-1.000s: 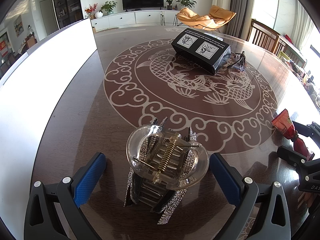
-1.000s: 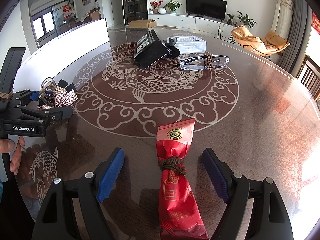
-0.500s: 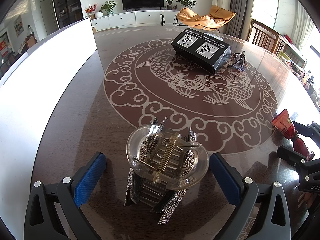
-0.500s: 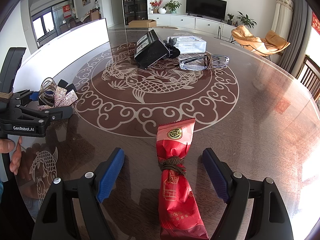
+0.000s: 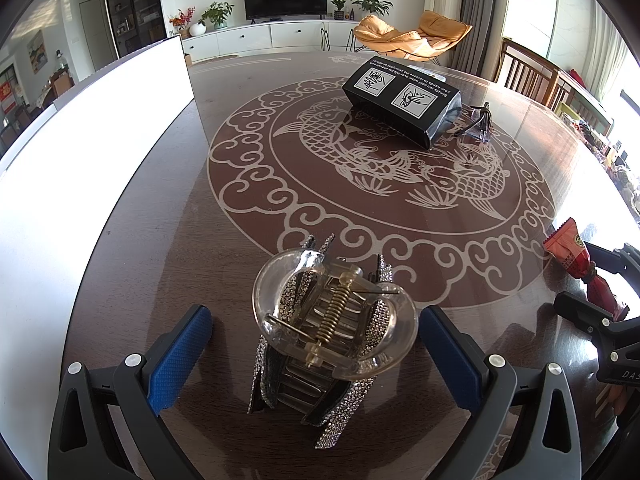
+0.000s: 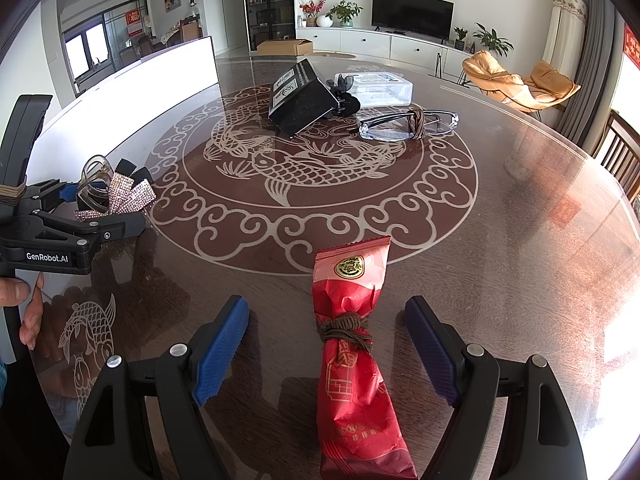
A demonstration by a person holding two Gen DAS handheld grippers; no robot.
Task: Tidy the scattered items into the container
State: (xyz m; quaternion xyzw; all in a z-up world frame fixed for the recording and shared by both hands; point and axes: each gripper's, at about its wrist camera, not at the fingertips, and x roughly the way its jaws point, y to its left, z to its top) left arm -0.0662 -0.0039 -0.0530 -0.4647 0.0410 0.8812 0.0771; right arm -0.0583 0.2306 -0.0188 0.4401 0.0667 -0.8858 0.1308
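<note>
1. The left gripper (image 5: 316, 354) is spread wide around the hair clip (image 5: 332, 332); its blue pads stand clear of the clip on both sides.
2. The clip stands on the table (image 5: 160, 248), near its edge.
3. The right gripper (image 6: 326, 354) is also wide, straddling the red packet (image 6: 354, 352) without touching it.
4. The packet lies flat, a brown cord tied round its middle.
5. Farther off lie a black box (image 6: 302, 98), glasses (image 6: 408, 124) and a clear container (image 6: 380, 88).
</note>
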